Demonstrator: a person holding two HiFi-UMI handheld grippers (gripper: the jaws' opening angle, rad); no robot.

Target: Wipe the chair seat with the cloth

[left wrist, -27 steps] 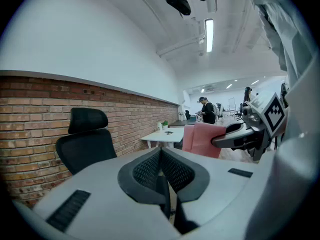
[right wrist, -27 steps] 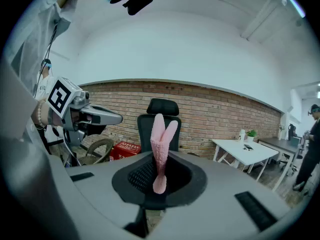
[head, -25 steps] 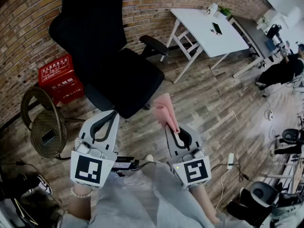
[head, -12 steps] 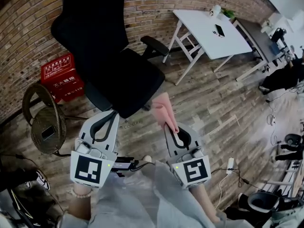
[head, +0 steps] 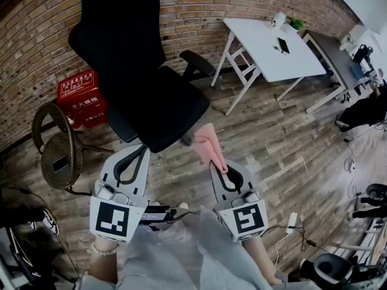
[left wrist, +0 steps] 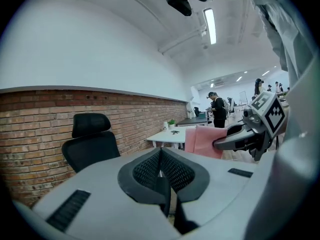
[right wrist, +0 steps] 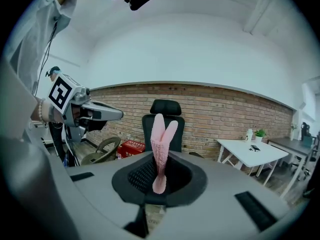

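Brick wall [head: 199, 11], plank floor [head: 272, 144]. Black chair seat [head: 169, 110] is ahead and looks unwiped. Left gripper [head: 140, 150]: jaws together, empty. Right gripper [head: 222, 167]: jaws clamped on the folded pink cloth [head: 210, 144], near the seat's front edge. Advice: lay the cloth flat and wipe in overlapping strokes.

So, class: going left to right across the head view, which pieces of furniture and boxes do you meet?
wicker chair → red box → office chair → white table
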